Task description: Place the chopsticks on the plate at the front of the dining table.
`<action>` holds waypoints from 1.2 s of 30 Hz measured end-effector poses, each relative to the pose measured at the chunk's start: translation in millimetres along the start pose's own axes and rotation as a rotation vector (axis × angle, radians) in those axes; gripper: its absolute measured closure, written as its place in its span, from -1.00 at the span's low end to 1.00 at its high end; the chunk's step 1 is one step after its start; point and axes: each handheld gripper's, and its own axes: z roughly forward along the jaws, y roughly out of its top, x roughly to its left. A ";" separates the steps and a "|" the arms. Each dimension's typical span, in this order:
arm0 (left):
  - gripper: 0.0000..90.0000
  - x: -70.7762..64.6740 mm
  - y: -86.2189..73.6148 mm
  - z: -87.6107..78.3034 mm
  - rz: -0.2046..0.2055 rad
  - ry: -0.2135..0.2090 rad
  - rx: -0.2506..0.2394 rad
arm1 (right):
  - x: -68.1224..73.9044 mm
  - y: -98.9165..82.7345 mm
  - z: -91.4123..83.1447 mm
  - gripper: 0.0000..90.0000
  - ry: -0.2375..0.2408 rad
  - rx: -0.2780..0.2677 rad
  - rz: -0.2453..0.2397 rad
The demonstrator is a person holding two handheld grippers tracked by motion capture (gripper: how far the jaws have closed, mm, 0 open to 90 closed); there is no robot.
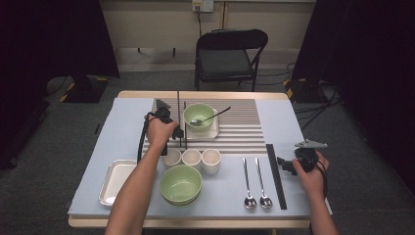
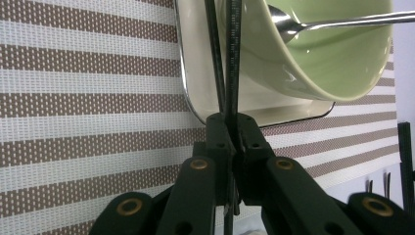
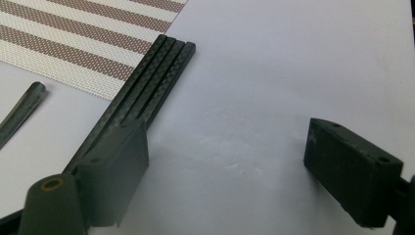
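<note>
Blue table (image 1: 288,122), left hand-held gripper (image 2: 230,134) clamping two chopsticks (image 1: 179,110), right hand-held gripper (image 3: 225,161) released, three cups (image 1: 191,157), two bowls (image 1: 181,183)

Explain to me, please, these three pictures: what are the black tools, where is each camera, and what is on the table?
A person sits at a table and holds a two-jaw tool in each hand. One camera looks down from above; the other two ride on the tools and look along their jaws.

The left gripper is shut on a pair of black chopsticks, beside a green bowl that holds a spoon and stands on a small tray on a striped mat. The right gripper is open, next to more chopsticks.

Nearer the person lie three white cups, another green bowl, a metal tray and two spoons.
</note>
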 end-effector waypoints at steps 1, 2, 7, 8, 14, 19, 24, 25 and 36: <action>0.92 0.1 0.0 0.3 0.001 -0.001 0.000 | -0.1 0.0 0.0 -0.66 0.000 -0.001 -0.001; 0.92 0.0 0.0 0.4 -0.005 0.001 0.006 | -0.1 0.0 0.0 -0.66 0.000 -0.001 -0.002; 0.92 1.8 0.0 0.6 -0.002 0.001 0.016 | 0.0 0.0 0.0 -0.66 0.000 0.000 -0.001; 0.92 1.9 -0.2 0.7 -0.006 0.011 0.017 | 0.0 0.0 0.0 -0.66 0.000 0.000 -0.001; 0.92 2.6 -0.6 3.1 -0.034 0.006 0.012 | -0.2 0.0 0.0 -0.66 0.002 0.000 -0.001; 0.92 4.7 -0.8 4.3 -0.020 0.012 0.029 | -0.1 0.0 0.0 -0.66 0.001 -0.001 -0.001; 0.91 5.7 -1.0 6.6 -0.021 0.006 0.029 | 0.0 0.0 0.0 -0.66 0.000 0.000 -0.001; 0.91 5.9 -1.1 6.4 -0.023 0.010 0.035 | -0.1 0.0 0.0 -0.66 0.000 -0.001 -0.002; 0.92 7.4 -1.5 8.1 -0.045 0.022 0.020 | -0.1 0.0 0.0 -0.66 0.000 0.000 -0.001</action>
